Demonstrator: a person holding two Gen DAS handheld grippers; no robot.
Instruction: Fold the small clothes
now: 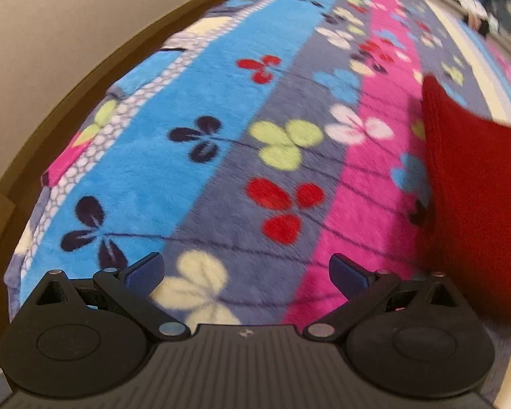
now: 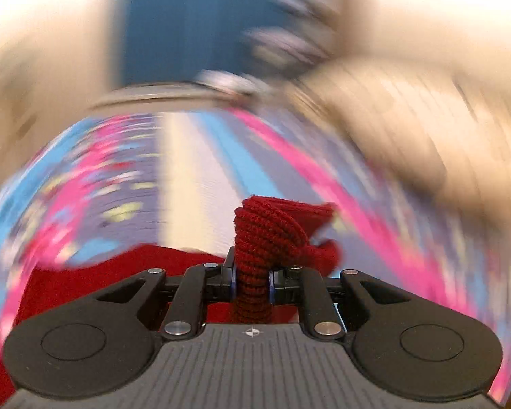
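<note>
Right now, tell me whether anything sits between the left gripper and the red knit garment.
Nothing visible does. The left gripper is open over bare floral blanket, and the red knit garment lies to its right with only blanket between them. The right gripper is shut on a bunched part of it.

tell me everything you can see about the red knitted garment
The red knitted garment is dark red, ribbed yarn, soft and limp. One bunched part is pinched between the shut fingers of the right gripper, sticking up past them; the rest spreads below. In the left wrist view it drapes over the floral fleece blanket, beside the open left gripper, not touching it.
</note>
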